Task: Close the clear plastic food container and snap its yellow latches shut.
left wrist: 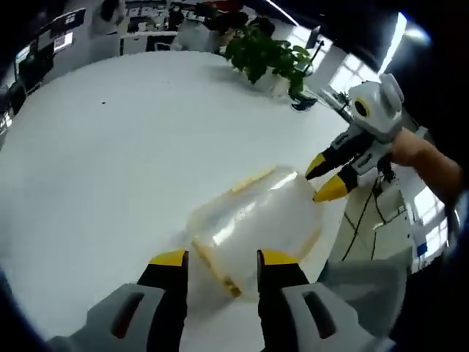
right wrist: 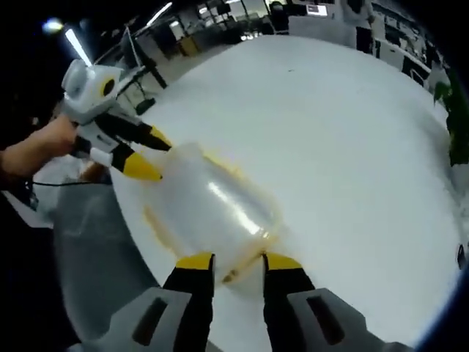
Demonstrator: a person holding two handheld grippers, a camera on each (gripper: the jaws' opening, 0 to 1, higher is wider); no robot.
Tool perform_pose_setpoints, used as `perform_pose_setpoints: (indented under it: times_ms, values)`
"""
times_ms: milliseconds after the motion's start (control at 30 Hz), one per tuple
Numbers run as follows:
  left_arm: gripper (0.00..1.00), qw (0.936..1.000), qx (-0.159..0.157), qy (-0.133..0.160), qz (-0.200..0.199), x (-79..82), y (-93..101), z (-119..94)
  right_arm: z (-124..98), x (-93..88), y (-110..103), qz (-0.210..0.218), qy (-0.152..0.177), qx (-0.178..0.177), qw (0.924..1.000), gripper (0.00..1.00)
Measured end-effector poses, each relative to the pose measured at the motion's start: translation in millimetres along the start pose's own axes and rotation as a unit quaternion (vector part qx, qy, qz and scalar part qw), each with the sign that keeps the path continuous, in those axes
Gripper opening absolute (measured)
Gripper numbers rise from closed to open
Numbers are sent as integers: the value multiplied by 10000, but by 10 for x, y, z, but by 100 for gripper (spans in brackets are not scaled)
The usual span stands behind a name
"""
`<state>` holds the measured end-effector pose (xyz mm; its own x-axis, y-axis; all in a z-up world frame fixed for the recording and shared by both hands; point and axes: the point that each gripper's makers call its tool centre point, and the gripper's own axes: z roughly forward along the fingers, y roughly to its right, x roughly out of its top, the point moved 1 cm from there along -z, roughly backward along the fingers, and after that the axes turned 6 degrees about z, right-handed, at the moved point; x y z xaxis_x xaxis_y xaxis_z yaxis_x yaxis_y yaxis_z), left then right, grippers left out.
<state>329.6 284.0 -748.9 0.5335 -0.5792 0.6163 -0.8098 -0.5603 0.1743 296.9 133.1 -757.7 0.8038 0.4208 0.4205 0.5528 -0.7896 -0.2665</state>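
My worry: pressing one end could skate the clear plastic food container (left wrist: 253, 224) across the slick white table (left wrist: 110, 161), since neither claw grips it. It lies between them, near the table's edge. Left gripper (left wrist: 222, 258) and right gripper (right wrist: 238, 262) both stand narrowly open, straddling opposite yellow latches (right wrist: 234, 273).

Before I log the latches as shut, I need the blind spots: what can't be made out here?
- Latch state: the container is motion-blurred in the left gripper view, and its yellow latches are streaks in the right gripper view.
- Contact: whether the left gripper or right gripper touches the container is lost to blur.
- Contents: glare hides them.
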Motion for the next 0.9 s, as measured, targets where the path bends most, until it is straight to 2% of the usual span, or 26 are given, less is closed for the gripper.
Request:
perform_pose_setpoints:
  times_ms: [33, 67, 133, 167, 267, 333, 433, 500, 567, 600, 667, 733, 800, 900]
  values:
    - [38, 9998, -12, 53, 192, 38, 16, -18, -15, 13, -10, -120, 29, -9, 9999, 29]
    - [38, 9982, -7, 119, 589, 90, 34, -44, -44, 60, -33, -230, 122, 37, 9997, 31]
    - [38, 9954, -27, 87, 956, 134, 56, -68, -103, 138, -39, -269, 237, 102, 9993, 31]
    - [38, 9944, -43, 153, 1041, 166, 71, -70, -117, 159, -36, -335, 276, 122, 9990, 31]
    - [37, 9934, -122, 55, 1139, 170, 98, -53, -150, 231, -28, -511, 288, 168, 9981, 31]
    - [36, 9914, -144, 89, 1299, 200, 113, -47, -162, 273, -64, -848, 302, 236, 9957, 29]
    - [36, 9809, -153, 34, 1938, 242, 127, -46, -172, 335, -145, -1439, 375, 324, 9884, 27]
    - [35, 9797, -250, -44, 1988, 230, 171, -39, -155, 352, -169, -1385, 350, 300, 9893, 28]
    - [34, 9782, -324, -73, 2048, 230, 203, -26, -129, 354, -227, -1505, 320, 438, 9871, 28]
    - [34, 9724, -440, -53, 2292, 237, 255, -22, -107, 348, -252, -1583, 261, 450, 9860, 28]
    - [33, 9679, -418, -131, 2476, 230, 275, -8, -68, 343, -275, -1782, 175, 440, 9829, 28]
    - [33, 9649, -415, -183, 2588, 233, 300, 6, -33, 346, -317, -1865, 116, 450, 9814, 29]
    - [33, 9635, -455, -194, 2629, 246, 334, 14, 3, 371, -345, -2004, 141, 423, 9787, 35]
    - [33, 9596, -549, -219, 2749, 269, 407, 23, 36, 371, -380, -2120, 39, 431, 9763, 31]
